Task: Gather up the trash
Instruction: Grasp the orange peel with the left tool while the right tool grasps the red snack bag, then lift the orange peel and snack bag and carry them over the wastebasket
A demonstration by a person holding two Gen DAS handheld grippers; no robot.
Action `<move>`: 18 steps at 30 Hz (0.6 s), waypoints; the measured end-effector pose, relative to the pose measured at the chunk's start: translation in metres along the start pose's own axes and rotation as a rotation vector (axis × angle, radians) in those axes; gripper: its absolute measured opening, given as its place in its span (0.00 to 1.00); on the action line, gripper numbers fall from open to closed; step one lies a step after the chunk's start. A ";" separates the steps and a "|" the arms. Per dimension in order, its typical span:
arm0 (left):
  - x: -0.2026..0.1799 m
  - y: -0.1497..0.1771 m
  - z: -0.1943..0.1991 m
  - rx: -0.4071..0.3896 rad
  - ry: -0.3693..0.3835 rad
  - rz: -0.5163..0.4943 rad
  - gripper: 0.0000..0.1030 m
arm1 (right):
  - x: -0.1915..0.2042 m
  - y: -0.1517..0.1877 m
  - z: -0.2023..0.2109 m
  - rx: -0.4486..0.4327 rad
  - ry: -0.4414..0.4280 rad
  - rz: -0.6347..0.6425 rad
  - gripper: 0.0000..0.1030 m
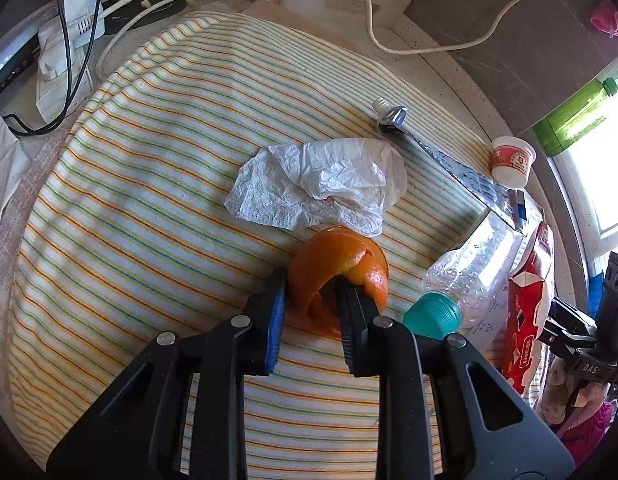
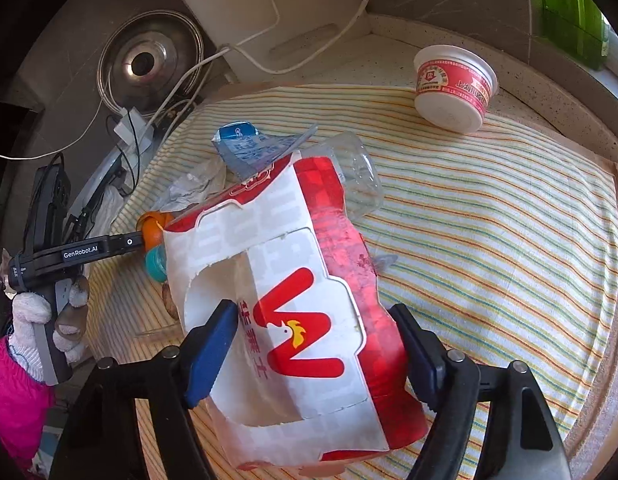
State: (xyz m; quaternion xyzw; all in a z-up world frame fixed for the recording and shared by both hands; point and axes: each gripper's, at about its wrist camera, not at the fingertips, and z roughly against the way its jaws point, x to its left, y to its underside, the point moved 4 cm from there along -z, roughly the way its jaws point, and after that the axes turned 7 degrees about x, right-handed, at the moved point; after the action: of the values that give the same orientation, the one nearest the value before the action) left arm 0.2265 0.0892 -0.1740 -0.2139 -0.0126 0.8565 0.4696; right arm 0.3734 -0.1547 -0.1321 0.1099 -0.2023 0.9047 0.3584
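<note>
My left gripper [image 1: 311,286] has its fingers around an orange peel [image 1: 341,268] on the striped cloth [image 1: 149,200]; one finger is inside the curl, one outside, pinching it. A crumpled white tissue [image 1: 321,184] lies just beyond. A squeezed toothpaste tube [image 1: 441,156], a clear plastic bottle [image 1: 473,264] with a teal cap [image 1: 431,316] and a small red-and-white cup [image 1: 511,158] lie to the right. My right gripper [image 2: 321,328] is shut on a red-and-white paper carton [image 2: 301,320] and holds it above the cloth [image 2: 509,240]. The cup [image 2: 455,86] stands far right.
White cables [image 1: 373,20] and a power adapter [image 1: 75,12] lie at the back left. A green bottle [image 1: 577,116] stands by the window at right. A metal pot lid [image 2: 149,68] leans at the back. A white box [image 2: 269,12] stands behind the cloth.
</note>
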 end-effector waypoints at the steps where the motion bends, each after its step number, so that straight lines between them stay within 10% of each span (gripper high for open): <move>1: 0.000 0.000 0.001 -0.003 -0.001 -0.001 0.19 | 0.001 0.000 0.001 -0.001 -0.001 0.002 0.70; 18: 0.004 0.021 0.032 -0.053 -0.004 -0.022 0.14 | 0.021 0.008 0.032 -0.093 -0.008 -0.011 0.47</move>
State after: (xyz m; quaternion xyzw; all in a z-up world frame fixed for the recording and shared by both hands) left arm 0.1955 0.0866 -0.1510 -0.2241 -0.0386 0.8511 0.4732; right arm 0.3541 -0.1612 -0.0986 0.0979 -0.2452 0.8920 0.3670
